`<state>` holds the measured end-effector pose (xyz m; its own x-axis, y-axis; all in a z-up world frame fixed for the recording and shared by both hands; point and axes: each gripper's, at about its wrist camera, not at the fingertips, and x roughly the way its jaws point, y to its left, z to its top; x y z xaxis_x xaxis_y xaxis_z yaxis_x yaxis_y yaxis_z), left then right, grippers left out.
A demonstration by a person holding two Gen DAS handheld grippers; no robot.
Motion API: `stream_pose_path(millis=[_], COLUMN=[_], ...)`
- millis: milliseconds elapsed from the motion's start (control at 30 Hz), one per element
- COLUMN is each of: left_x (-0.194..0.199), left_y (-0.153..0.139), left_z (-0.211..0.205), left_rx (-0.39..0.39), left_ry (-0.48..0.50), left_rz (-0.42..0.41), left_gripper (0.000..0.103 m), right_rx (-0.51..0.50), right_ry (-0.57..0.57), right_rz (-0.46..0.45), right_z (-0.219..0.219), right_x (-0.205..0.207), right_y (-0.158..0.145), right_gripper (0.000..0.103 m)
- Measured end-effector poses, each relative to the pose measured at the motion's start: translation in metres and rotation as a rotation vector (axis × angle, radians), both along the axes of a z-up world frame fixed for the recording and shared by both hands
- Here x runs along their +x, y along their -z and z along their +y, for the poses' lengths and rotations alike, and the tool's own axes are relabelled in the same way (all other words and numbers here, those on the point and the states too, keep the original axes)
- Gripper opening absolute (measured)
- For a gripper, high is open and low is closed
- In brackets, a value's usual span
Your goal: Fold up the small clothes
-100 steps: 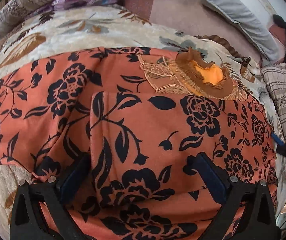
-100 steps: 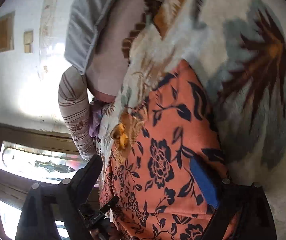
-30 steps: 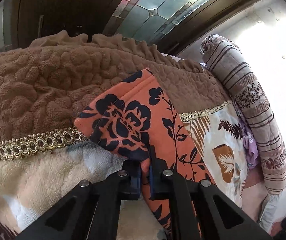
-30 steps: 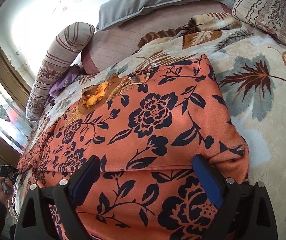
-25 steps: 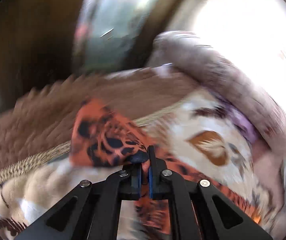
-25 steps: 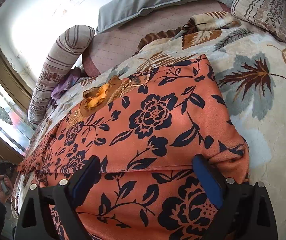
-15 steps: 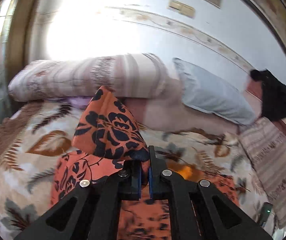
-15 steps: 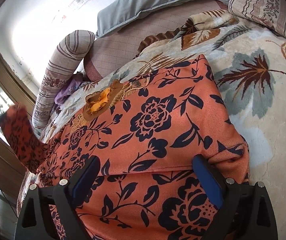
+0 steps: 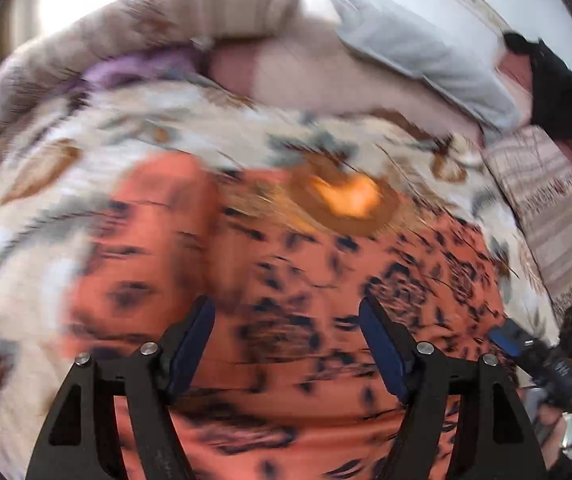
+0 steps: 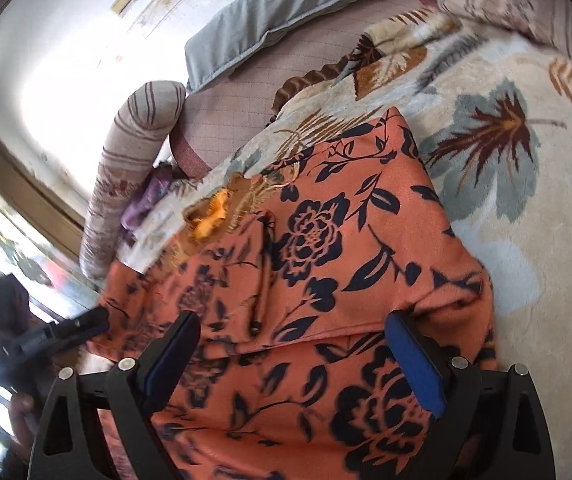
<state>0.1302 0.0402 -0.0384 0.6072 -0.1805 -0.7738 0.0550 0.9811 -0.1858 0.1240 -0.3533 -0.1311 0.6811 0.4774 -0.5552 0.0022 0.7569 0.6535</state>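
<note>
An orange garment with dark flower print [image 9: 294, 288] lies on the bed, with a brown and yellow embroidered neck patch [image 9: 346, 200] at its far edge. The left wrist view is motion-blurred. My left gripper [image 9: 288, 344] is open and empty just above the garment; a folded-over flap [image 9: 153, 240] lies at its left. My right gripper [image 10: 298, 360] is open and empty over the garment [image 10: 346, 280], near its right side. The left gripper also shows in the right wrist view [image 10: 65, 332] at the left edge of the cloth.
The leaf-print blanket [image 10: 526, 184] covers the bed. A striped bolster [image 10: 133, 160], a grey pillow [image 10: 286, 12] and a purple cloth [image 10: 145, 200] lie at the head. A striped cushion [image 9: 558, 216] and a black object [image 9: 558, 88] are at the right.
My left gripper, which held the garment's left sleeve end, swung it over onto the garment and opened, letting it go. The right gripper stayed open and shifted slightly.
</note>
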Motion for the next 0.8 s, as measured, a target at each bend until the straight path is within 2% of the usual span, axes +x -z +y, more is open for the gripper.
stream_pose_path(millis=[67,167,267,333,400,433,500,533,567,633,700,800], left_x=[-0.013,-0.023,-0.035,-0.044,-0.053,-0.058,-0.064,-0.065,-0.065,-0.068,-0.071,-0.069], left_y=[-0.009,-0.008,0.003,0.011,0.016,0.018,0.022,0.024,0.026,0.025,0.021,0.014], left_z=[0.033,0.077,0.114,0.131,0.144,0.148,0.153,0.156,0.158,0.162,0.163,0.163], left_rx=[0.033,0.044,-0.016,-0.063,-0.083,-0.085,-0.094,-0.101,-0.112,-0.127,-0.117,-0.095], left_ry=[-0.070,-0.144,-0.226,-0.271,-0.287,-0.291,-0.298,-0.302,-0.307,-0.306,-0.299,-0.295], left_rz=[-0.047,-0.053,-0.029,-0.017,-0.008,-0.008,-0.016,-0.017,-0.014,-0.014,-0.032,-0.052], left_gripper=[0.080,0.080,0.080,0.080,0.080,0.080,0.080,0.080,0.080,0.080,0.080,0.080], right_rx=[0.103,0.205,0.189,0.132,0.062,-0.002,-0.127,-0.172,-0.208,-0.323,-0.447,-0.541], right_ry=[-0.005,-0.035,-0.097,-0.106,-0.113,-0.111,-0.128,-0.149,-0.173,-0.212,-0.218,-0.172], right_rz=[0.024,0.041,0.107,0.190,0.274,0.288,0.305,0.326,0.338,0.301,0.194,0.047], right_z=[-0.003,0.004,0.026,0.042,0.059,0.067,0.083,0.089,0.096,0.111,0.126,0.127], right_x=[0.003,0.013,0.038,0.056,0.069,0.071,0.075,0.080,0.081,0.081,0.073,0.060], right_y=[-0.005,-0.016,-0.018,-0.009,0.002,0.002,-0.004,-0.004,-0.005,-0.020,-0.050,-0.096], right_gripper=[0.095,0.095,0.094,0.093,0.077,0.069,0.050,0.027,0.023,0.015,0.015,0.015])
